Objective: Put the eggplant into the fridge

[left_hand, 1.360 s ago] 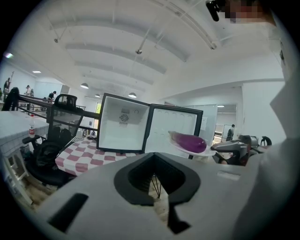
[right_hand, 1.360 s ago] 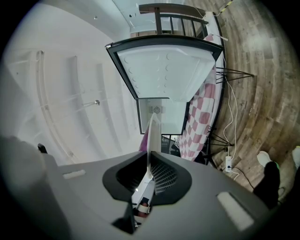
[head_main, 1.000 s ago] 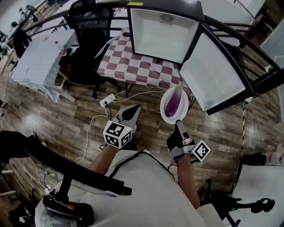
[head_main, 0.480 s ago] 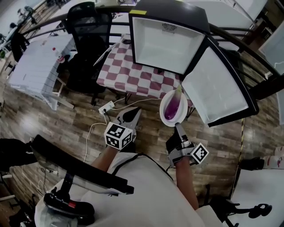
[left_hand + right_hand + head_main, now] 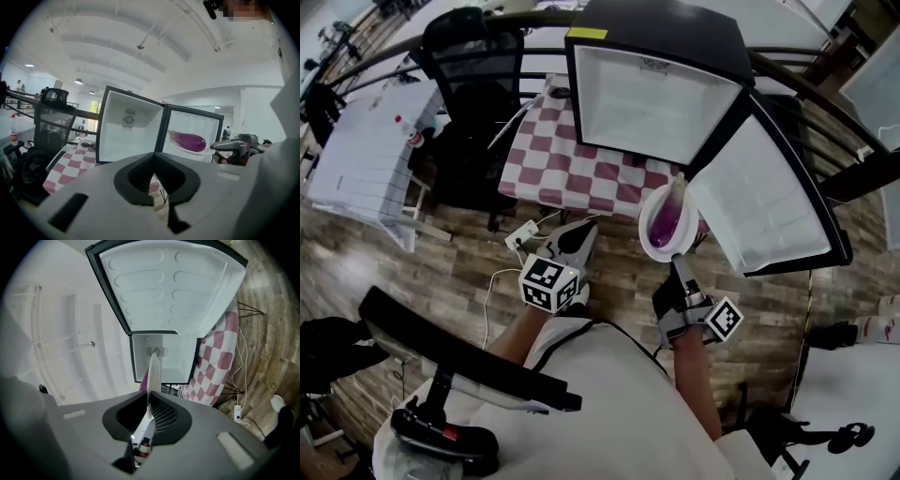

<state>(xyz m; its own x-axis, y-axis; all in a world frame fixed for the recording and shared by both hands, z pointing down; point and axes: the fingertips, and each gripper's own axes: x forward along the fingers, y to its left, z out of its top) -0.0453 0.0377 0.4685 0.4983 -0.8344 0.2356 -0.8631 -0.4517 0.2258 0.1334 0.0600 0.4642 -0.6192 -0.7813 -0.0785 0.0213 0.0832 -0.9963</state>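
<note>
A purple eggplant (image 5: 666,217) lies on a small white plate (image 5: 652,246). My right gripper (image 5: 677,262) is shut on the plate's near rim and holds it out level. The plate hangs just before the open fridge (image 5: 647,89), by the hinge of its swung-out door (image 5: 759,197). In the right gripper view the plate (image 5: 152,373) stands edge-on between the jaws. My left gripper (image 5: 572,239) is to the left of the plate, shut and with nothing in it. The left gripper view shows the eggplant (image 5: 187,140) against the door's white lining.
The fridge stands on a table with a red-and-white checked cloth (image 5: 572,159). A black office chair (image 5: 473,84) and a white table (image 5: 366,131) are at the left. A power strip with its cable (image 5: 520,234) lies on the wooden floor.
Both grippers and the plate with the eggplant have moved closer to the fridge, which now fills more of the head view. The grip on the plate is unchanged.
</note>
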